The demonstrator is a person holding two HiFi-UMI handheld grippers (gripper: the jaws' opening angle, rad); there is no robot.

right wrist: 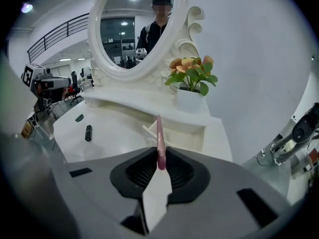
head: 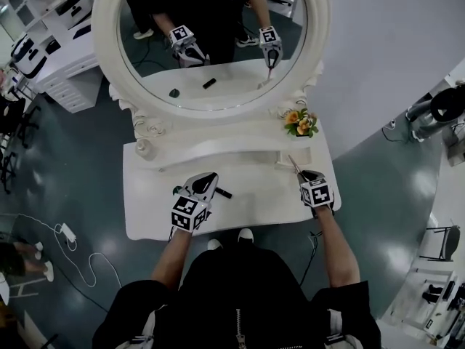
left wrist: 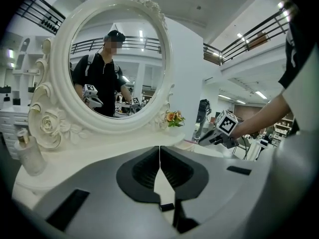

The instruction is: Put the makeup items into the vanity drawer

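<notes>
My right gripper (head: 304,174) (right wrist: 159,156) is shut on a thin pink makeup pencil (head: 295,164) (right wrist: 159,133). The pencil points forward at a small open drawer (head: 296,155) (right wrist: 195,132) under the vanity's raised shelf, below the flower pot. A black tube (head: 223,193) (right wrist: 88,132) lies on the white tabletop (head: 261,202), and a small dark round item (head: 176,190) (right wrist: 79,117) sits to its left. Between them my left gripper (head: 208,178) (left wrist: 159,158) hovers just over the tabletop, shut with nothing between its pads.
A big oval mirror (head: 211,42) in a carved white frame stands at the back of the vanity. A pot of orange flowers (head: 300,124) (right wrist: 191,81) sits on the shelf at the right, and a small bottle (head: 144,147) (left wrist: 27,153) at the left.
</notes>
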